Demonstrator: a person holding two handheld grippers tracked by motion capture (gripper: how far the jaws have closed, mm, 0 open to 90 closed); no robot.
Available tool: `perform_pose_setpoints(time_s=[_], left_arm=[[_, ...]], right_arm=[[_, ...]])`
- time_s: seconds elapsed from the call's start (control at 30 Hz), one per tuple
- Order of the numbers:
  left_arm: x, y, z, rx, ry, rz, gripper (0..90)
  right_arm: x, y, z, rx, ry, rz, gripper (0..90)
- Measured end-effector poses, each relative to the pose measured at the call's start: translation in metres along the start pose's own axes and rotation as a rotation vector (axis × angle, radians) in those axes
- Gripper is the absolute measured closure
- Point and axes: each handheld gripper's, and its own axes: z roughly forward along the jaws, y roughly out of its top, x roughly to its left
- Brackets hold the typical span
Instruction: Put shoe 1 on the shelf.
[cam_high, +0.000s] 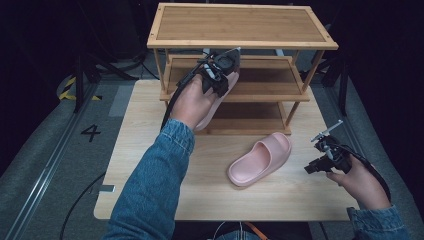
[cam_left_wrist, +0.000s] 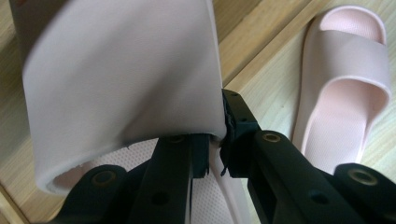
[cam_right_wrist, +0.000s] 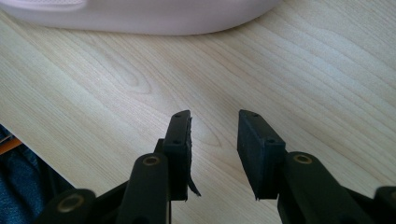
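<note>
A pink slipper (cam_high: 214, 107) hangs in front of the wooden shoe rack (cam_high: 240, 31), at the left end of its middle shelf (cam_high: 265, 80). My left gripper (cam_high: 223, 80) is shut on it. In the left gripper view, the jaws (cam_left_wrist: 215, 140) pinch the edge of this slipper's strap (cam_left_wrist: 121, 70). The second pink slipper (cam_high: 260, 159) (cam_left_wrist: 345, 84) lies flat on the table in front of the rack. To its right, my right gripper (cam_high: 314, 165) (cam_right_wrist: 215, 135) hovers low over the tabletop, open with nothing between its jaws. The slipper's sole edge (cam_right_wrist: 140, 14) lies just ahead.
The three-tier rack stands at the back of the light wooden table (cam_high: 150, 150). Its top shelf and bottom shelf (cam_high: 250, 112) hold nothing. A denim sleeve (cam_high: 150, 190) crosses the table's left half. Grey floor with a yellow-black marking (cam_high: 67, 87) surrounds the table.
</note>
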Motion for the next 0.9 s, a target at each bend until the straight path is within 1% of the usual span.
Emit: perform_pose_setpoints(time_s=[0.03,0.1,0.13,0.17,0.2,0.27,0.3,0.33,0.37,0.4,0.5,0.53,0.57,0.6,0.63,0.67,0.7,0.73,0.77,0.8,0.83,0.87,0.9], left_arm=[[0.0,0.001,0.002,-0.01,-0.002,-0.016,81.4],[0.002,0.004,0.004,-0.011,-0.009,-0.025,81.1],[0.004,0.005,0.004,-0.01,-0.012,-0.006,81.0],[0.006,0.006,0.004,-0.012,-0.008,-0.003,80.9],[0.005,0.006,0.004,-0.018,-0.009,-0.012,80.9],[0.005,0.006,0.005,-0.027,-0.011,-0.003,81.1],[0.004,0.006,0.005,-0.027,0.001,-0.01,80.9],[0.004,0.006,0.005,-0.024,0.005,-0.009,78.5],[0.006,0.006,0.005,-0.009,0.027,0.011,75.1],[0.005,0.005,0.005,-0.021,0.021,-0.014,72.6],[0.006,0.002,0.001,-0.018,0.006,-0.019,64.4],[0.005,0.001,0.0,-0.028,-0.001,-0.037,63.2],[0.005,0.0,-0.003,-0.024,0.0,-0.025,61.7],[0.005,-0.002,-0.005,-0.022,0.004,-0.029,59.6],[0.005,-0.004,-0.007,-0.025,-0.001,-0.032,59.0],[0.003,-0.007,-0.01,-0.037,-0.01,-0.05,59.0],[0.003,-0.01,-0.013,-0.037,-0.003,-0.031,59.0],[0.004,-0.014,-0.016,-0.036,-0.009,-0.024,59.8],[0.003,-0.02,-0.02,-0.044,-0.029,-0.041,60.8],[0.004,-0.023,-0.024,-0.05,-0.036,-0.044,61.0],[0.004,-0.029,-0.028,-0.07,-0.046,-0.058,62.2],[0.005,-0.034,-0.033,-0.083,-0.057,-0.057,63.4],[0.006,-0.041,-0.038,-0.106,-0.063,-0.063,64.8]], right_arm=[[0.0,0.0,0.0,0.0,0.0,0.0,65.5],[0.0,0.0,0.0,0.003,-0.001,0.0,65.6],[0.0,0.0,0.0,0.004,0.0,-0.001,65.5],[0.0,0.0,0.001,0.004,-0.001,-0.001,65.5],[0.0,0.0,0.001,0.005,-0.001,-0.001,65.5],[0.0,0.0,0.001,0.006,-0.001,-0.001,65.5],[0.0,0.0,0.001,0.006,-0.001,-0.002,65.5],[0.001,0.0,0.001,0.006,-0.001,-0.002,65.5],[0.001,0.0,0.001,0.007,0.002,-0.004,65.5],[0.0,0.0,0.001,0.007,0.001,-0.004,65.3],[0.0,0.0,0.001,0.006,0.001,-0.004,65.0],[0.0,0.0,0.001,0.007,-0.001,-0.004,64.9],[0.001,0.0,0.002,0.008,-0.001,-0.007,64.8],[0.001,0.0,0.002,0.008,0.001,-0.006,64.8],[0.001,0.001,0.002,0.01,0.0,-0.011,64.8],[0.002,0.001,0.002,0.01,0.0,-0.012,64.8],[0.002,0.001,0.001,0.007,-0.001,-0.015,64.8],[0.002,0.002,0.001,0.005,0.0,-0.017,64.8],[0.001,0.002,0.001,0.003,-0.002,-0.019,64.7],[0.002,0.003,0.001,0.004,-0.001,-0.013,64.7],[0.001,0.003,0.001,0.006,0.001,-0.013,64.7],[0.001,0.004,0.001,0.002,0.004,-0.017,64.7],[0.0,0.005,0.002,0.004,0.001,-0.019,64.6]])
